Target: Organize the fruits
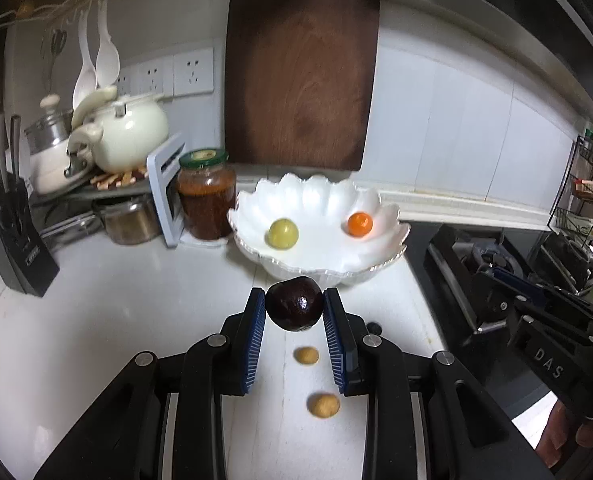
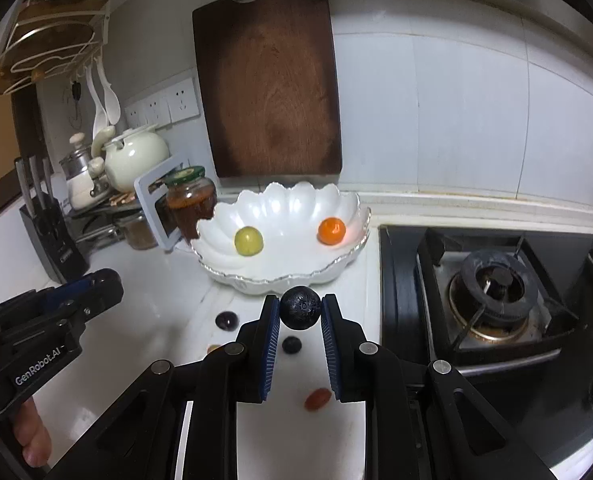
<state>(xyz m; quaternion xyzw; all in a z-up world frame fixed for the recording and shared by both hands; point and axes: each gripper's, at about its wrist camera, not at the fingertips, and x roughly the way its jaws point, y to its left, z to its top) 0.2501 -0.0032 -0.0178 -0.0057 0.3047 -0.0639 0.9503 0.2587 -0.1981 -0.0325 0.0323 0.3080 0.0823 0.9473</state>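
Note:
A white scalloped bowl (image 1: 384, 252) (image 2: 224, 268) stands on the counter and holds a yellow-green fruit (image 1: 283, 233) (image 2: 248, 241) and an orange fruit (image 1: 359, 223) (image 2: 331, 231). My left gripper (image 1: 294, 306) is shut on a dark purple fruit (image 1: 294, 309), held just before the bowl's near rim. My right gripper (image 2: 299, 308) is shut on a dark blue-black fruit (image 2: 300, 307), also just before the rim. Two small tan fruits (image 1: 306, 355) (image 1: 323, 405) lie on the counter under the left gripper. A dark fruit (image 2: 291, 345), a purple fruit (image 2: 226, 320) and a reddish fruit (image 2: 317, 399) lie loose on the counter.
A brown cutting board (image 1: 300, 76) leans on the wall behind the bowl. A jar (image 1: 205, 194), a white kettle (image 1: 130, 132) and a knife block (image 1: 10, 236) stand at the left. A gas stove (image 2: 492, 292) is at the right.

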